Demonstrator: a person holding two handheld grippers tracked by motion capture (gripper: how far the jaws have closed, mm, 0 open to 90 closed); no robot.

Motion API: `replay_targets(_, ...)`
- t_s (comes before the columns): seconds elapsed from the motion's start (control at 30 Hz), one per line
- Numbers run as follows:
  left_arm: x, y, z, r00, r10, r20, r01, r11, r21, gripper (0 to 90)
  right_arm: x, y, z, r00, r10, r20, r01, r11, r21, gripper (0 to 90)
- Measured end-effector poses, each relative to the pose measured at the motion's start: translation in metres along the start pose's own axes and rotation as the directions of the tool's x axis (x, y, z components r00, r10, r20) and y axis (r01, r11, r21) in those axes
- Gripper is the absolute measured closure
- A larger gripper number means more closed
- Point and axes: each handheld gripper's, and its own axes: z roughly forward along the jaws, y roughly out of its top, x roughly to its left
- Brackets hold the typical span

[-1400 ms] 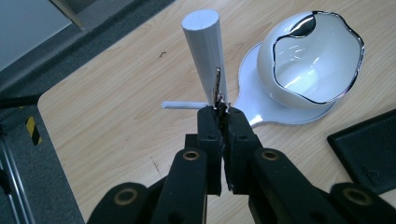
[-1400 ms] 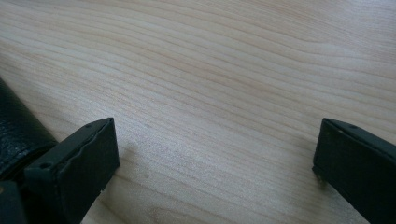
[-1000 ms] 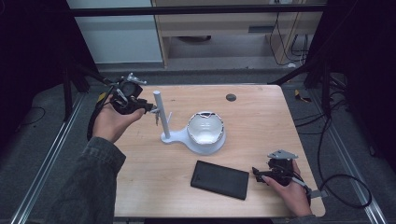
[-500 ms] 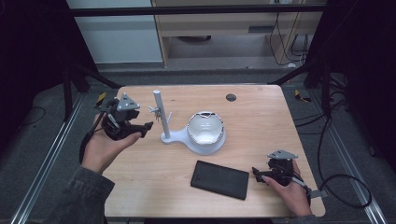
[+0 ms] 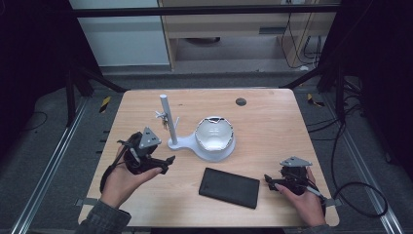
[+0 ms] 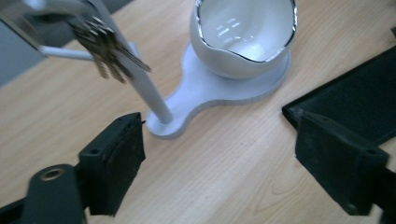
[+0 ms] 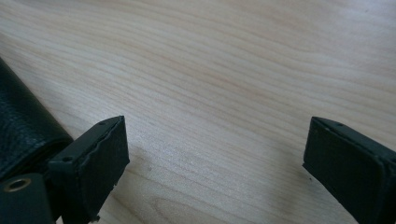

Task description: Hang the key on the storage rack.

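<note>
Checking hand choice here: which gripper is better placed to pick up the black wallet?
Right. The right gripper sits beside the black wallet, jaws open; the left gripper is farther away.

Keys [image 6: 109,53] hang on stand [image 6: 154,100]

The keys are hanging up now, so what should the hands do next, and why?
Probably the right gripper should nudge toward the black wallet beside it. The keys hang on the white stand, the left gripper, its jaws just opened, holds nothing, and the wallet lies untouched.
</note>
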Motion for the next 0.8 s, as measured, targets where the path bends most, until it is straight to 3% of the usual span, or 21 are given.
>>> replay_targets(0.1, -0.012, -0.008, 0.013, 0.9983, 0.023, 0.054, -0.021, 0.9994, -0.028, 8.1, 0.001, 0.001, -0.008, 0.9999, -0.009, 0.013, 0.009, 0.999, -0.039, 8.3)
replay_targets(0.2, -0.026, -0.017, 0.024, 0.9959, 0.020, 0.088, -0.010, 0.9939, -0.110, 9.6, 0.003, 0.002, -0.014, 0.9996, -0.013, 0.024, 0.015, 0.998, -0.064, 9.7)
replay_targets(0.27, -0.037, -0.025, 0.037, 0.9926, 0.006, 0.122, 0.010, 0.9911, -0.133, 11.0, 0.003, 0.001, -0.016, 0.9993, -0.021, 0.032, 0.023, 0.997, -0.069, 9.6)
replay_targets(0.4, -0.061, -0.034, 0.064, 0.9906, 0.055, 0.125, -0.040, 0.9920, -0.120, 14.8, 0.009, 0.005, -0.017, 0.9982, -0.043, 0.040, 0.047, 0.996, -0.080, 10.2)
replay_targets(0.47, -0.071, -0.036, 0.073, 0.9859, 0.087, 0.143, -0.073, 0.9922, -0.102, 15.3, 0.012, 0.007, -0.018, 0.9974, -0.059, 0.042, 0.062, 0.994, -0.085, 12.6)
replay_targets(0.57, -0.078, -0.039, 0.080, 0.9800, 0.104, 0.170, -0.091, 0.9927, -0.079, 18.0, 0.015, 0.008, -0.020, 0.9966, -0.073, 0.038, 0.077, 0.993, -0.092, 15.2)
replay_targets(0.77, -0.077, -0.051, 0.085, 0.9766, 0.059, 0.207, -0.051, 0.9976, -0.046, 18.8, 0.011, 0.006, -0.022, 0.9958, -0.068, 0.062, 0.073, 0.994, -0.081, 14.7)
replay_targets(0.8, -0.076, -0.054, 0.085, 0.9788, 0.050, 0.199, -0.045, 0.9986, -0.029, 19.1, 0.011, 0.005, -0.022, 0.9958, -0.065, 0.065, 0.070, 0.994, -0.078, 14.6)
